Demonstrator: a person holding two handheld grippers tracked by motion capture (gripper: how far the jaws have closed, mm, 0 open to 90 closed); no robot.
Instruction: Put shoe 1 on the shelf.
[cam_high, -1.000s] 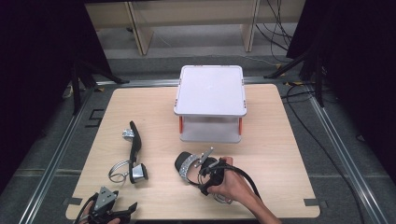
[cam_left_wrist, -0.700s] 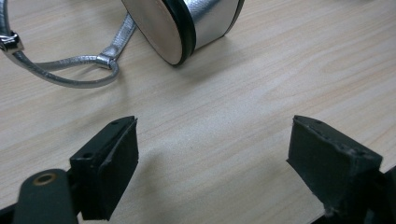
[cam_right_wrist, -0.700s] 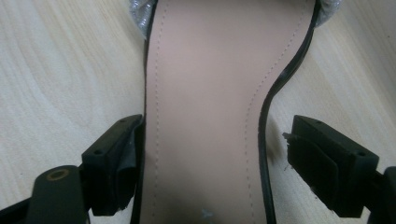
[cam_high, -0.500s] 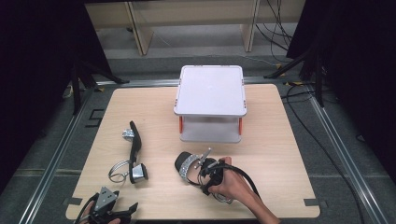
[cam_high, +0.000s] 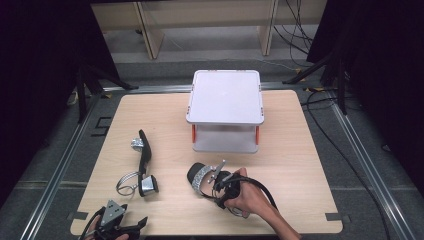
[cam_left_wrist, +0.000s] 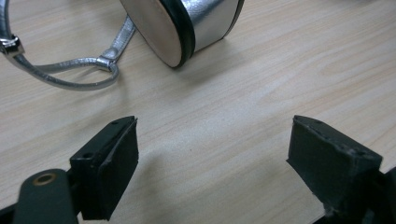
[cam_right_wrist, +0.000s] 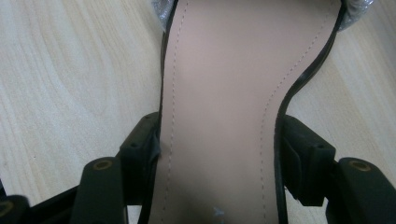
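The right gripper (cam_high: 216, 186) has just been closing its jaws around the waist of the glittery sandal (cam_right_wrist: 219, 93) at the near middle of the table (cam_high: 300, 165), pads against its edges: a light, stiff sole, narrowest and best held there. The left gripper (cam_left_wrist: 212, 163) gapes open near the silver-heeled sandal (cam_high: 142, 167); the lidded white box (cam_high: 226, 97) hides its contents.

silver block heel (cam_left_wrist: 187, 23) and thin strap (cam_left_wrist: 70, 74) lie on wooden table (cam_left_wrist: 224, 130), beyond wide-apart jaws.
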